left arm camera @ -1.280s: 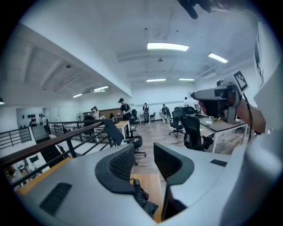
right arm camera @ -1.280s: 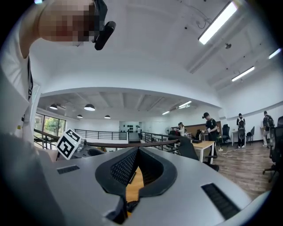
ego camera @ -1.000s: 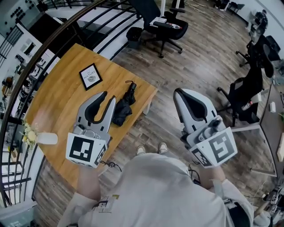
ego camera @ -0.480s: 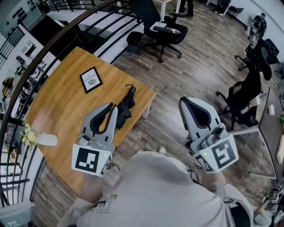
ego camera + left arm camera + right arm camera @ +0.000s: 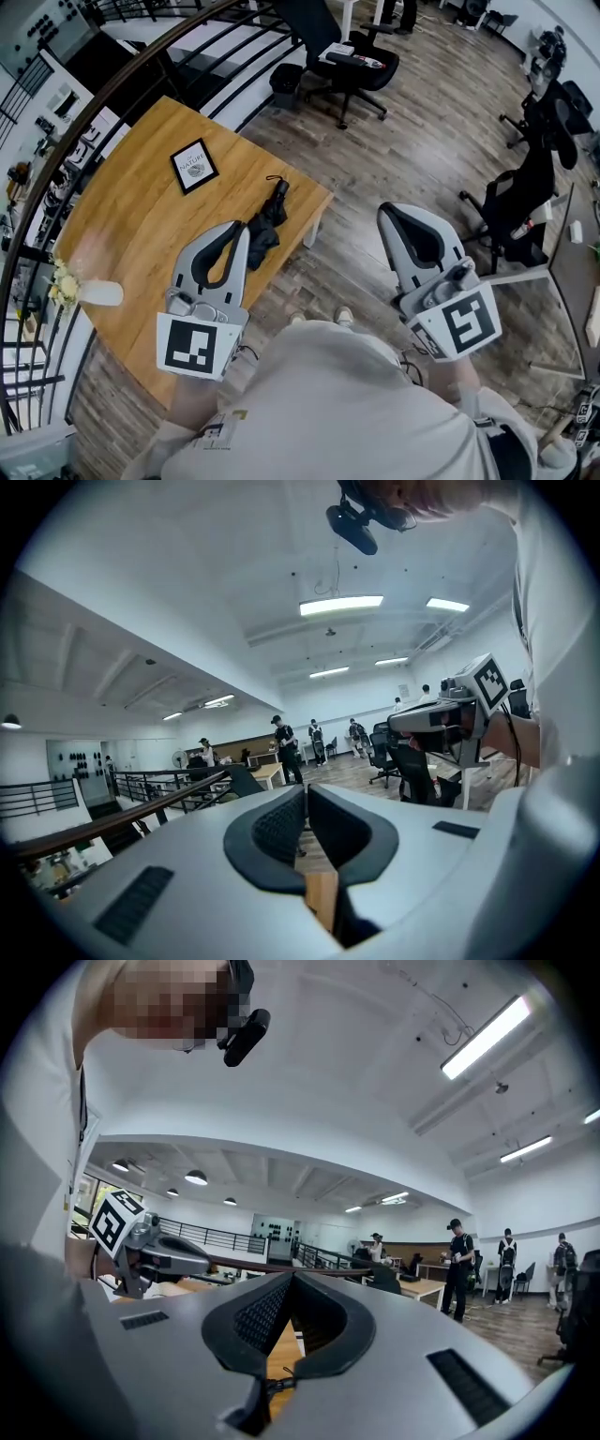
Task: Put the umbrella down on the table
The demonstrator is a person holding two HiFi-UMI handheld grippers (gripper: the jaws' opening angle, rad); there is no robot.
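The black folded umbrella (image 5: 266, 225) lies on the wooden table (image 5: 131, 225) near its right corner, with its handle end pointing away from me. My left gripper (image 5: 239, 229) hovers just left of it, apart from it. Its jaws are shut with nothing between them, as the left gripper view also shows (image 5: 306, 791). My right gripper (image 5: 386, 209) hangs over the wood floor to the right of the table, shut and holding nothing (image 5: 289, 1277). The umbrella is hidden in both gripper views.
A framed picture (image 5: 194, 165) lies further back on the table and a white vase with flowers (image 5: 89, 292) sits at its left edge. A curved black railing (image 5: 112, 84) runs behind. Office chairs (image 5: 342, 56) stand beyond the table and at the right (image 5: 520, 197).
The left gripper's jaws have gone from open to shut, and it has drawn back a little toward me. The umbrella stays on the table. The right gripper has barely moved.
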